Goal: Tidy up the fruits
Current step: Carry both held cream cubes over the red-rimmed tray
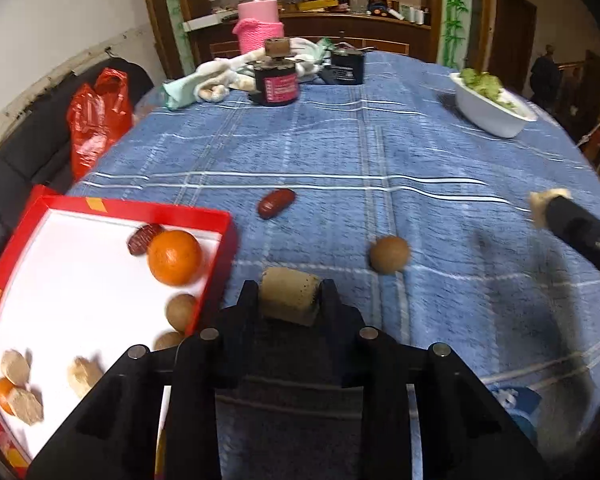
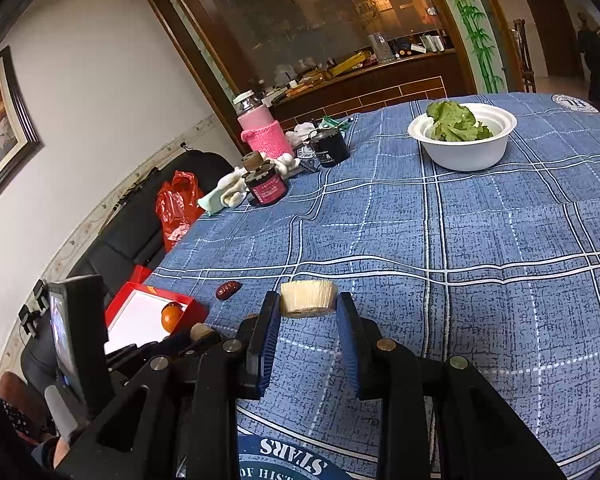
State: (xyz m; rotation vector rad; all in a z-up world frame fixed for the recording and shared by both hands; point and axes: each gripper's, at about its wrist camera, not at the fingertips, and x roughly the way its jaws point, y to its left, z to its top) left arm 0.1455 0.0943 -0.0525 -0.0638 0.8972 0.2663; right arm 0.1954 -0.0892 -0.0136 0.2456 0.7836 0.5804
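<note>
My left gripper (image 1: 289, 294) is shut on a tan cake piece (image 1: 290, 295), held just right of the red tray (image 1: 220, 240). The tray holds an orange (image 1: 175, 257), a red date (image 1: 142, 239), brown round fruits (image 1: 181, 311) and several cake pieces (image 1: 82, 375). A red date (image 1: 276, 203) and a brown round fruit (image 1: 389, 254) lie on the blue cloth ahead. My right gripper (image 2: 307, 304) is shut on a pale ridged cake (image 2: 308, 298) above the cloth; it shows at the right in the left wrist view (image 1: 548, 204). The tray (image 2: 148, 304) and loose date (image 2: 227, 290) show left.
A white bowl of lettuce (image 2: 462, 136) stands at the far right of the round table (image 2: 500, 240). A pink-sleeved bottle (image 1: 259, 20), two dark jars (image 1: 276, 82), and cloths (image 1: 216, 76) sit at the back. A red plastic bag (image 1: 96, 120) rests on a dark chair left.
</note>
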